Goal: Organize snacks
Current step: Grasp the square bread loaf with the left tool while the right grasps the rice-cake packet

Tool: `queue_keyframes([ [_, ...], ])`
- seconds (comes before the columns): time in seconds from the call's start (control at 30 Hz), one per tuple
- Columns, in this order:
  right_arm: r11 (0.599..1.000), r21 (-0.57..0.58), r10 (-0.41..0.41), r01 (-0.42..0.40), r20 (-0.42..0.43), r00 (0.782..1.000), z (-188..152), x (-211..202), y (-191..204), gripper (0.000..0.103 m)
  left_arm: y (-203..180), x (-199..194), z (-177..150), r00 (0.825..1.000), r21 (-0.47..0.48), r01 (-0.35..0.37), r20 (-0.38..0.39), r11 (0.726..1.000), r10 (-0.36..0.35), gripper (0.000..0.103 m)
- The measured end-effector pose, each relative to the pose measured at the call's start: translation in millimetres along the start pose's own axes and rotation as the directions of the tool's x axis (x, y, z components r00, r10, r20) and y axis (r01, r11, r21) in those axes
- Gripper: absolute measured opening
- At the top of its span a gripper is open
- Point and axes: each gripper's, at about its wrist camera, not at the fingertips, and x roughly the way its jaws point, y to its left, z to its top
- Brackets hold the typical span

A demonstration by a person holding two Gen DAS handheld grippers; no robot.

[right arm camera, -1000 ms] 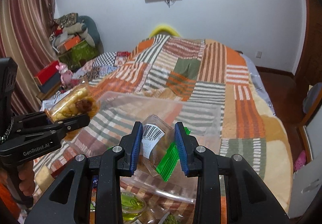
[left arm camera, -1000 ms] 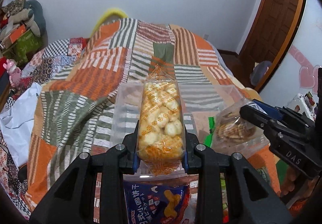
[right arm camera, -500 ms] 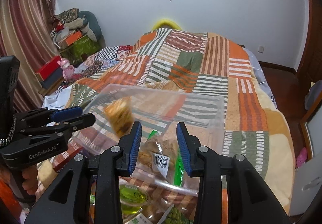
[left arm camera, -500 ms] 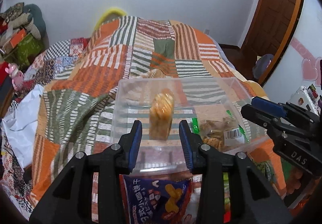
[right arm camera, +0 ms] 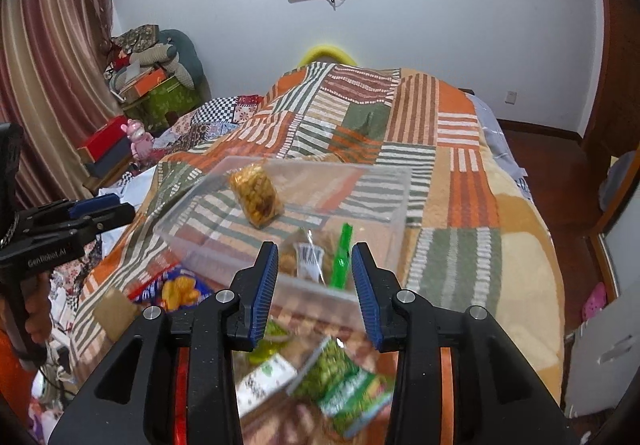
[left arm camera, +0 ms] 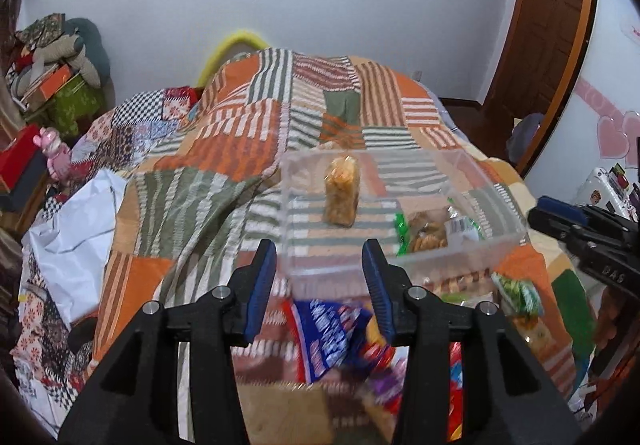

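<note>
A clear plastic box [left arm camera: 492, 181] [right arm camera: 400, 201] sits on the patchwork bed. In it lie an orange pack of puffed snacks [left arm camera: 341, 189] [right arm camera: 256, 193] and a cookie pack with green trim [left arm camera: 430, 229] [right arm camera: 316, 259]. My left gripper [left arm camera: 320, 287] is open and empty, near the box's front left corner. My right gripper [right arm camera: 314, 287] is open and empty, above the box's near wall. Loose snacks lie in front of the box: a blue bag [left arm camera: 332, 333] [right arm camera: 180, 287] and green packs [left arm camera: 518, 293] [right arm camera: 344, 381].
The bed's patchwork quilt [left arm camera: 240, 149] stretches beyond the box. A white bag [left arm camera: 76, 229] lies at the left bed edge. Boxes and a pink toy [right arm camera: 138, 137] stand at the far left. A wooden door [left arm camera: 548, 33] is on the right.
Both grippers let go of their packs, which now lie in the box. Both grippers opened wider and pulled back and up from the box.
</note>
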Motion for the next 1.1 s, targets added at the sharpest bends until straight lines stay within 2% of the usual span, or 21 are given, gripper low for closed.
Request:
queue_keyframes([
  [0.27,0.999,-0.009,-0.032,0.032,-0.027,0.999,-29.4,-13.5,-2.4,0.044,25.3,0.1,-38.0,0.996,-0.052,-0.012,-0.084,0.999,0.008,0.045],
  [0.3,0.999,-0.007,-0.034,0.034,-0.032,0.999,-33.1,-14.2,-3.4,0.045,26.9,0.8,-42.2,0.996,-0.056,-0.012,-0.094,0.998,0.007,0.048],
  [0.33,0.999,-0.004,-0.036,0.036,-0.040,0.999,-37.3,-14.8,-4.8,0.046,29.2,1.3,-49.2,0.994,-0.061,-0.014,-0.110,0.998,0.007,0.055],
  [0.37,0.999,0.001,-0.040,0.040,-0.049,0.998,-42.4,-15.2,-6.4,0.047,30.7,1.1,-53.9,0.993,-0.067,-0.016,-0.115,0.998,0.008,0.074],
  [0.4,0.999,0.003,-0.043,0.043,-0.055,0.998,-46.2,-15.8,-7.1,0.047,32.0,-1.5,-60.6,0.994,-0.077,-0.013,-0.105,0.997,0.005,0.084],
  [0.47,0.999,0.010,-0.045,0.045,-0.069,0.997,-54.7,-17.0,-9.1,0.048,31.6,-7.6,-70.6,0.996,-0.070,-0.012,-0.085,0.997,0.006,0.084],
  [0.6,0.998,0.042,-0.037,0.041,-0.101,0.994,-70.3,-18.3,-14.4,0.056,29.2,-9.9,-83.7,0.995,-0.055,-0.019,-0.104,0.998,0.014,0.085],
  [0.9,0.998,0.064,-0.013,0.024,-0.174,0.985,-99.1,-11.1,-12.2,0.056,32.1,6.0,-108.6,0.984,-0.098,-0.007,-0.175,0.995,-0.010,0.085],
  [1.0,0.997,0.076,-0.011,0.026,-0.194,0.981,-105.3,-5.9,-14.2,0.056,31.0,14.3,-116.3,0.980,-0.099,-0.022,-0.198,0.995,0.002,0.086],
  [1.1,0.993,0.115,0.019,0.005,-0.213,0.977,-109.9,-1.5,-17.6,0.056,32.5,23.7,-122.6,0.974,-0.122,-0.015,-0.226,0.992,-0.013,0.086],
])
